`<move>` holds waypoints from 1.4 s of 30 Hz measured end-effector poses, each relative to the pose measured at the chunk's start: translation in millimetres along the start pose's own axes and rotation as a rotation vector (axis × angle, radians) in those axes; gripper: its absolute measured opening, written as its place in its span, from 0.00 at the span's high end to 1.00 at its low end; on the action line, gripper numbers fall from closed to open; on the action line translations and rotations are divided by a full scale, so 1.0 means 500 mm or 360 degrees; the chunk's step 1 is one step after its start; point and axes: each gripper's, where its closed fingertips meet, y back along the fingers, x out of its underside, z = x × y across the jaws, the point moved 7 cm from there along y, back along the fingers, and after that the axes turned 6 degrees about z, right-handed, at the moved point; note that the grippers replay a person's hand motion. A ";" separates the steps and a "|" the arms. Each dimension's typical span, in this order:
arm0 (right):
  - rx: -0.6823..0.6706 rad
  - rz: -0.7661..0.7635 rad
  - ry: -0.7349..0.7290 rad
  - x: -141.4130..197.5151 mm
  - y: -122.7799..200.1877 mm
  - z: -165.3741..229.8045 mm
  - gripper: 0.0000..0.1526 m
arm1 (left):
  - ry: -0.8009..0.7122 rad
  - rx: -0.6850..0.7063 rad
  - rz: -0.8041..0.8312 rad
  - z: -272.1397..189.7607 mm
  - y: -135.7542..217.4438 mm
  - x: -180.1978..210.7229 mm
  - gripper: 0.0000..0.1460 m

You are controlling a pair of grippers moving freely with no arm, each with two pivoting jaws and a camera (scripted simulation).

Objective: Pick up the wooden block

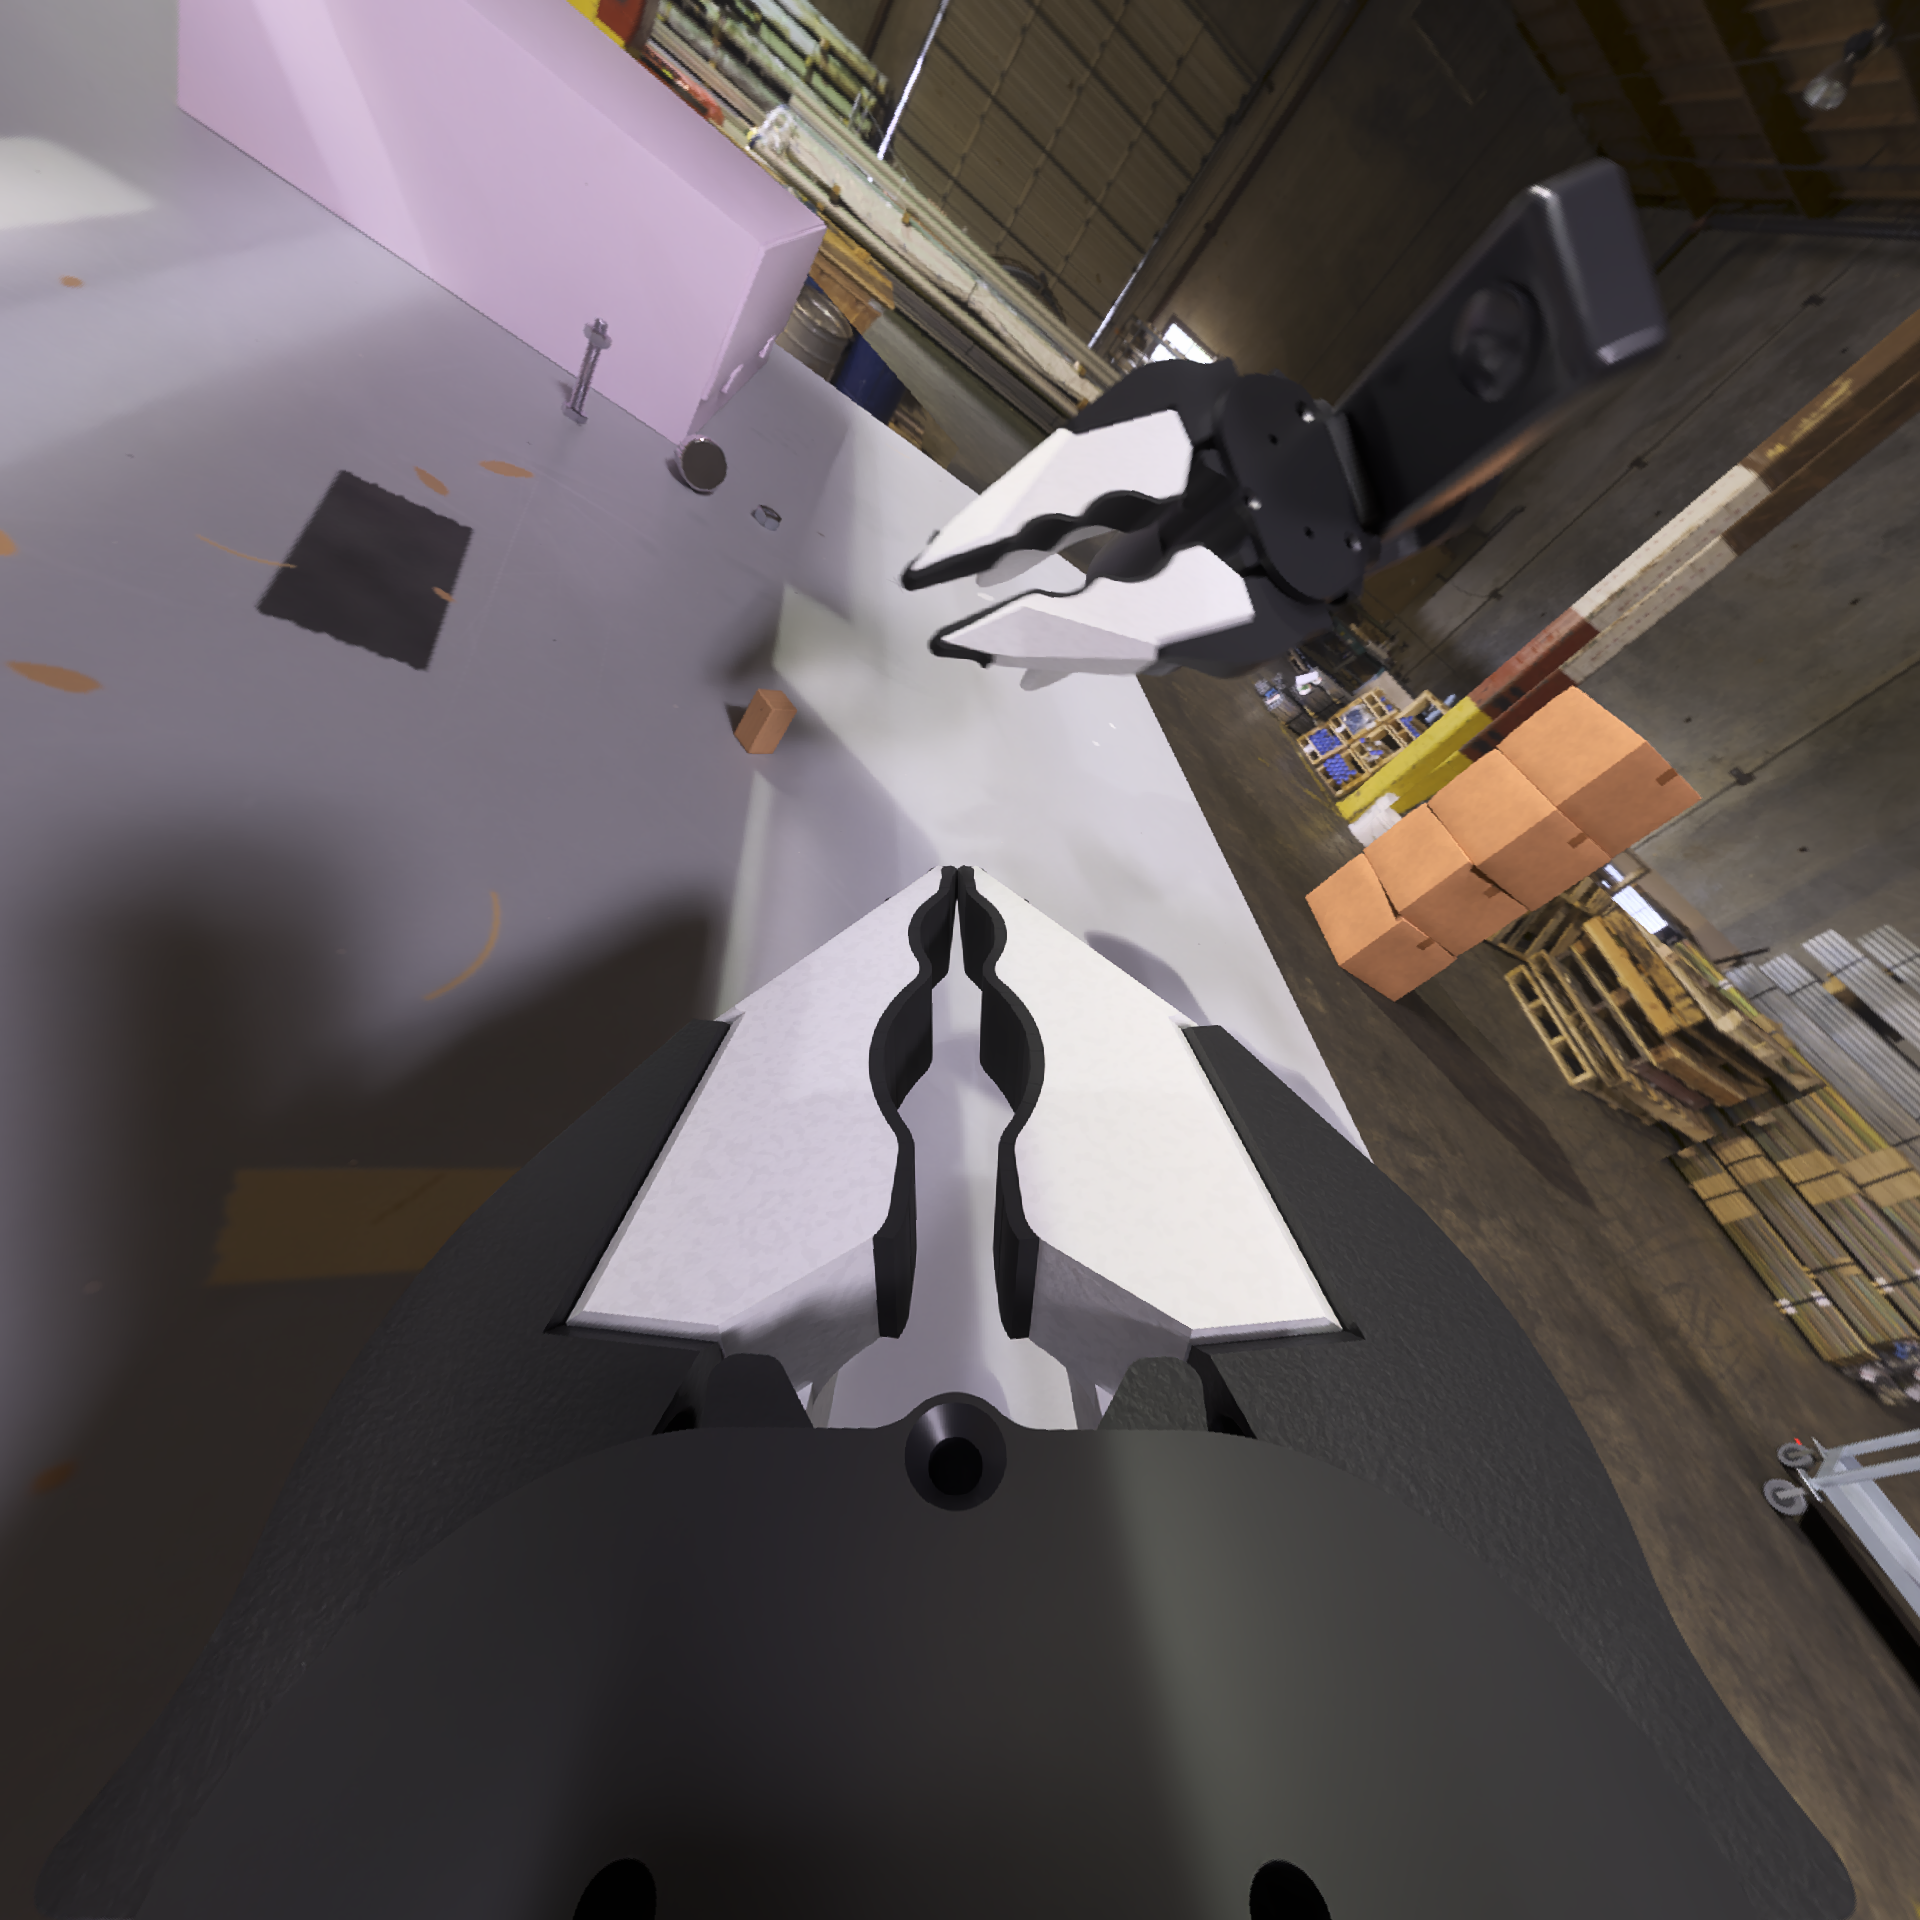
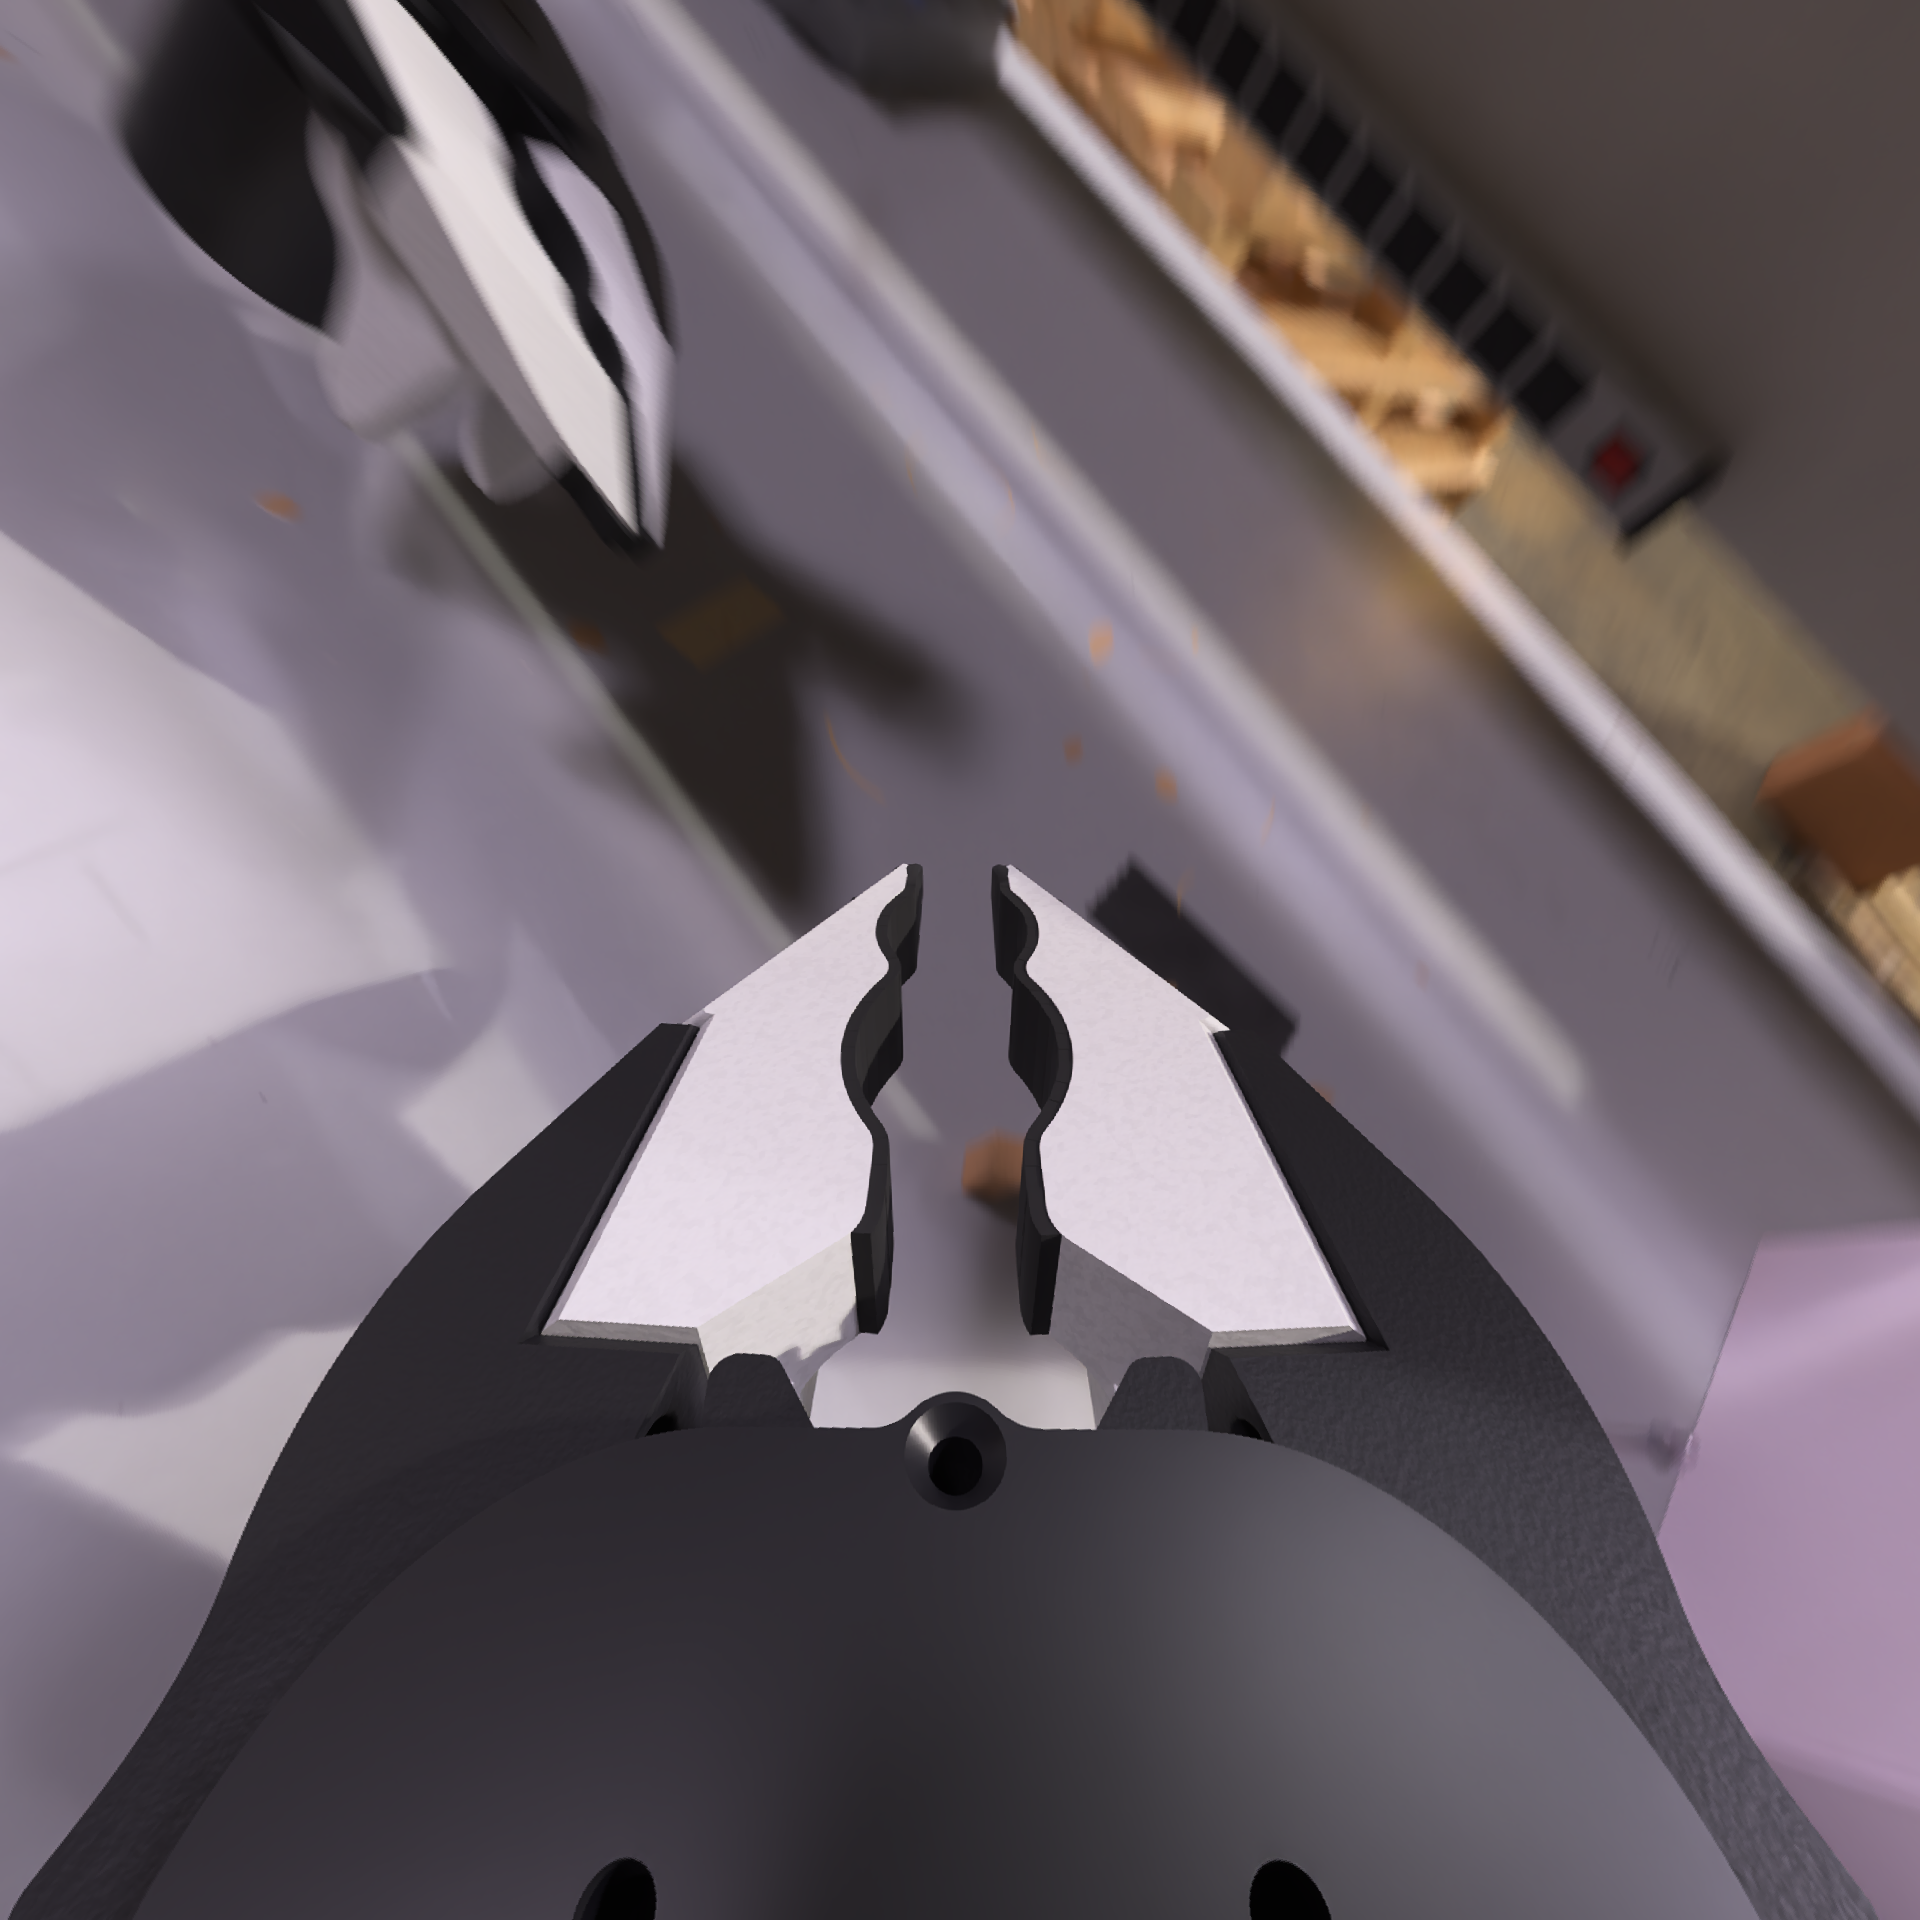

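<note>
The wooden block (image 1: 766,719) is a small orange-brown brick lying on the grey table (image 1: 312,831), near where shadow meets a lit strip. My left gripper (image 1: 956,878) is shut and empty, hovering short of the block and to its right. My right gripper (image 1: 928,613) hangs above the table beyond the block, jaws a little apart and empty. In the right wrist view my right gripper (image 2: 956,875) is open with a narrow gap, and the block (image 2: 989,1166) shows through that gap on the table below, untouched. The left gripper (image 2: 629,499) appears blurred at the upper left.
A large pink box (image 1: 499,208) stands at the back of the table, with an upright bolt (image 1: 584,374), a dark disc (image 1: 703,462) and a small nut (image 1: 766,516) near it. A black square pad (image 1: 364,569) lies left of the block. The table edge (image 1: 1226,831) runs along the right.
</note>
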 end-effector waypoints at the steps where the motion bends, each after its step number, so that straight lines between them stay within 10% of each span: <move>1: -0.0017 0.0103 -0.0088 0.023 0.000 -0.017 0.90 | 0.0004 -0.0008 -0.0001 0.003 0.002 0.000 1.00; 9: -0.0214 0.0485 -0.0500 0.160 -0.052 -0.040 0.85 | -0.0022 -0.0091 0.0080 0.013 -0.004 0.009 1.00; 24: -0.0271 0.0361 -0.0571 0.151 -0.061 -0.035 0.93 | -0.0060 -0.0132 0.0106 0.014 -0.007 0.012 0.97; 34: 0.0028 -0.0020 0.0313 -0.046 -0.025 0.068 0.93 | -0.0062 -0.0104 0.0043 0.001 -0.044 -0.025 0.86; 42: 0.0104 -0.0109 0.0514 -0.086 -0.029 0.096 0.93 | 0.0008 0.0133 0.0000 -0.011 -0.042 -0.028 0.92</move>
